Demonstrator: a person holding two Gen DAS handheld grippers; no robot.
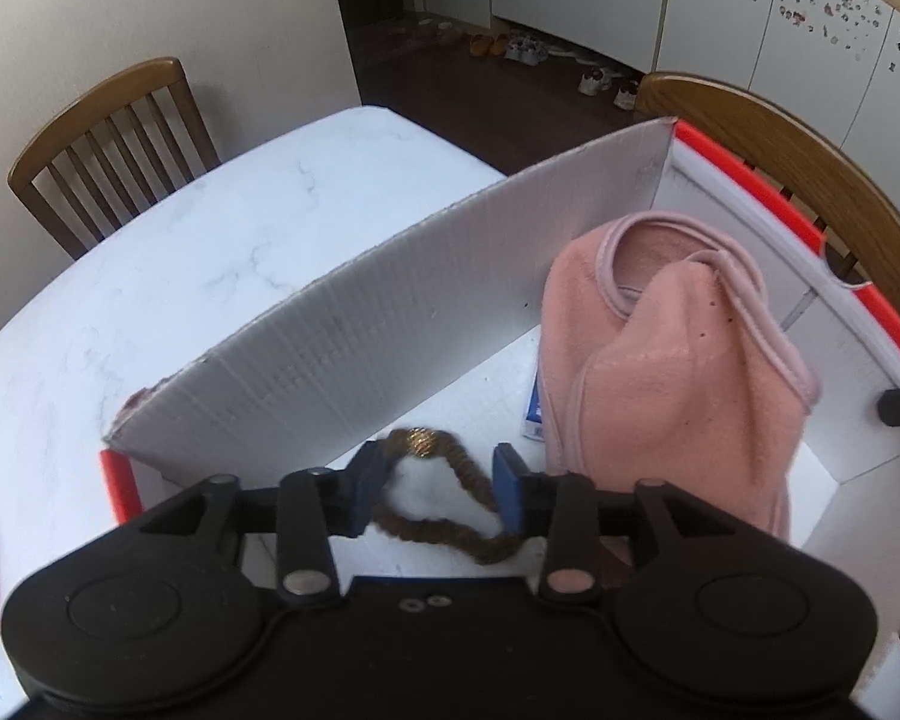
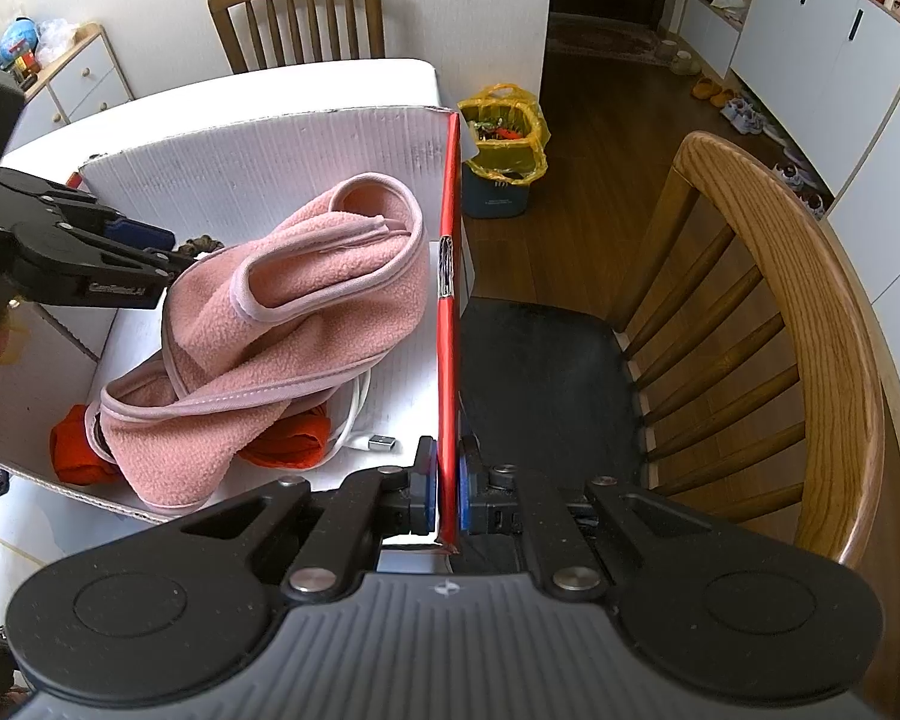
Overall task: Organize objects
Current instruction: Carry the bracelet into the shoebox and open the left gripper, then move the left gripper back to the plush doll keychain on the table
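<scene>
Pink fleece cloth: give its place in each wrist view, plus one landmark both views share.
Left wrist view: pink fleece cloth fills right of centre, inside the box.
Right wrist view: it lies left of centre, over orange items.
Shared landmark: the box's white corrugated wall behind the cloth.

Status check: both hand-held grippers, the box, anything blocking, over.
Left hand-held gripper open over brown hair tie, inside box. Right hand-held gripper shut on red box wall. Pink fleece cloth fills most of box.
</scene>
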